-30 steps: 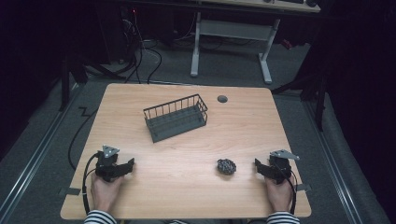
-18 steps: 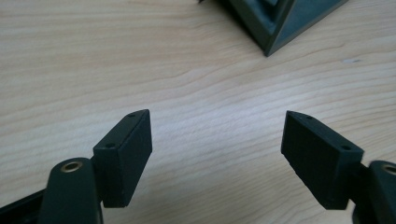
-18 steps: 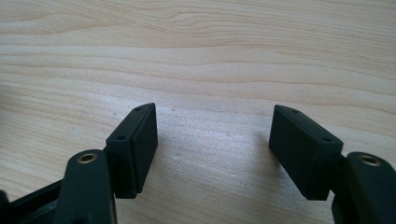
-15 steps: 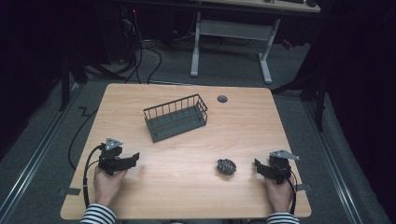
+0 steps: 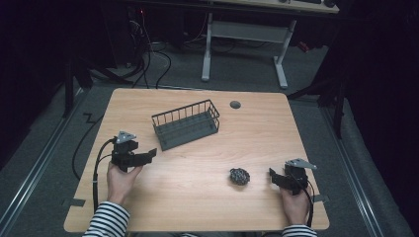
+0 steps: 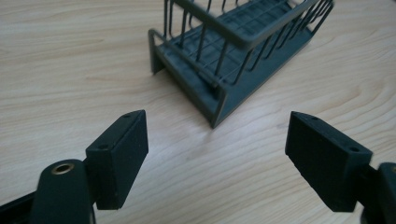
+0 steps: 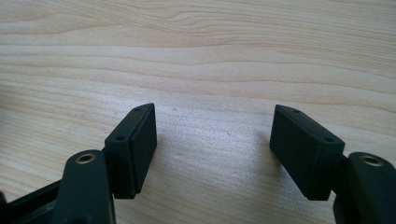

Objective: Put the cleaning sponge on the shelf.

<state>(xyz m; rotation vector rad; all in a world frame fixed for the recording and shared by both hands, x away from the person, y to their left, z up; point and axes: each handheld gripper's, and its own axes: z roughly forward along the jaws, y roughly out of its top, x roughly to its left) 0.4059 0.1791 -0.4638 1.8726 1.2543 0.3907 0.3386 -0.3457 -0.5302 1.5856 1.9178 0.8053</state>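
The light wooden rectangular bench [image 5: 197, 192] was seen from the high view w/ three things on it. A dark grey wire-walled rectangular basket [image 5: 186, 123] sat left of centre toward the far edge, set at a slant to the bench edges. A small dark round knobbly lump [image 5: 239, 176] lay near the front, right of centre; its material couldn't be told. A small dark round grommet [image 5: 235, 104] was set in the benchtop near the far edge, apart from the basket.

The left gripper [image 5: 148, 154] was held in the person's left hand [image 5: 120, 178] at the bench's left side, just in front of the basket's near left corner, not touching it. In the left gripper view its fingers [image 6: 119, 156] were spread wide w/ nothing between them, having just been opening further; the basket's corner [image 6: 215, 105] was seen beyond the gap, close but apart from both pads.

The right gripper [image 5: 272, 176] was held in the right hand [image 5: 295, 205] near the front right corner, pointed toward the knobbly lump, which lay just beside the tips w/ a small gap of bare wood between. In the right gripper view its fingers [image 7: 135, 149] were spread apart over bare wood grain, nothing pinched.

Striped sleeves [image 5: 106, 222] were seen at the bottom edge. Cables [image 5: 96, 168] trailed from each gripper.
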